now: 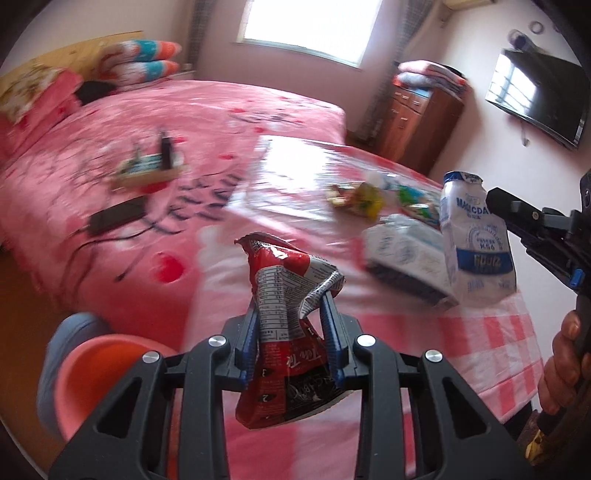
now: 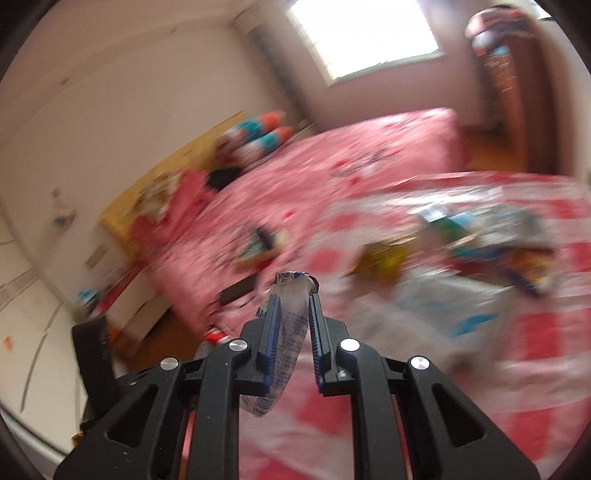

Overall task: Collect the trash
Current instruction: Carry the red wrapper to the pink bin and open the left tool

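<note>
I'm in a home bedroom: pink-quilted bed (image 1: 147, 147), stacked pillows (image 1: 144, 61), wooden cabinet (image 1: 417, 125), wall-mounted television (image 1: 535, 96), curtained window (image 1: 310, 26).

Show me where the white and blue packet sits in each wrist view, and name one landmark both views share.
Left wrist: white and blue packet at right, hanging from the right gripper.
Right wrist: white and blue packet at lower centre, pinched between the fingers.
Shared landmark: the bright window above the pink bed.

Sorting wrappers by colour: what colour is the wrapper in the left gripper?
Red, with white and black print; the wrapper shows best in the left wrist view.
</note>
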Demonstrator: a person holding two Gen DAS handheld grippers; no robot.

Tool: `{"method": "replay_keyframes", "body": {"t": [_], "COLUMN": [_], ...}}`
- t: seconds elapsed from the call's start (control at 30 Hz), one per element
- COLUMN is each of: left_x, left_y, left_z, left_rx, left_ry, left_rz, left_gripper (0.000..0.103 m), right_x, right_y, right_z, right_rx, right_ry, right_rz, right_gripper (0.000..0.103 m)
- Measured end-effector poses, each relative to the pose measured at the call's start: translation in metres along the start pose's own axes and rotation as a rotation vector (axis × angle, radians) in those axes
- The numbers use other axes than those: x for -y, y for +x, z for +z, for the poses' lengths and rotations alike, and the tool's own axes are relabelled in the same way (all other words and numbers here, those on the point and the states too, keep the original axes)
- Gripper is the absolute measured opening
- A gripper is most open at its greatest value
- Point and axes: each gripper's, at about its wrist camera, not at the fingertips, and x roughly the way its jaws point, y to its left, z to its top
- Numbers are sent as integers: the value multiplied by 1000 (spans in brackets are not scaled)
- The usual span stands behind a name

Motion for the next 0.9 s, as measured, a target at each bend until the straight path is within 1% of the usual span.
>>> {"method": "replay_keyframes", "body": {"t": [0.17, 0.27, 0.33, 0.37, 0.43, 0.47, 0.5, 0.53, 0.6, 0.63, 0.7, 0.73, 0.83, 0.9], "left_x": [-61, -91, -108, -117, -131, -138, -143, -147, -154, -157, -160, -159, -150, -139], "left_y": [-23, -29, -30, -30, -29, -27, -25, -23, -22, -21, -22, -22, -24, -28], "left_z": [-23, -39, -49, -56, -66, -70, -74, -77, -82, -83, -83, -83, -78, -73], "left_rx": [-11, -26, -35, -42, -60, -72, -82, -87, -83, -79, -67, -63, -30, -2], "left_ry": [-87, -144, -178, -196, -223, -233, -238, -241, -245, -243, -236, -234, -202, -171], "left_rz": [105, 155, 179, 196, 212, 222, 246, 265, 286, 301, 315, 321, 328, 331], "left_gripper": [33, 33, 33, 33, 33, 36, 43, 48, 62, 64, 69, 69, 70, 71], "right_x": [-66, -101, -117, -128, -134, -135, -134, -131, -122, -115, -102, -98, -87, -80], "right_y": [57, 87, 104, 117, 131, 140, 146, 150, 149, 144, 129, 122, 104, 97], "right_z": [-24, -43, -54, -63, -74, -79, -84, -85, -86, -85, -83, -81, -77, -77], "right_rx": [-146, -218, -255, -287, -320, -333, -341, -345, -342, -331, -287, -269, -209, -183], "right_ry": [-85, -138, -169, -197, -202, -196, -191, -177, -139, -127, -128, -130, -145, -161], "right_rz": [128, 176, 194, 209, 237, 255, 261, 251, 258, 263, 242, 230, 190, 162], "right_gripper": [17, 17, 17, 17, 20, 20, 23, 31, 42, 49, 58, 63, 72, 76]}}
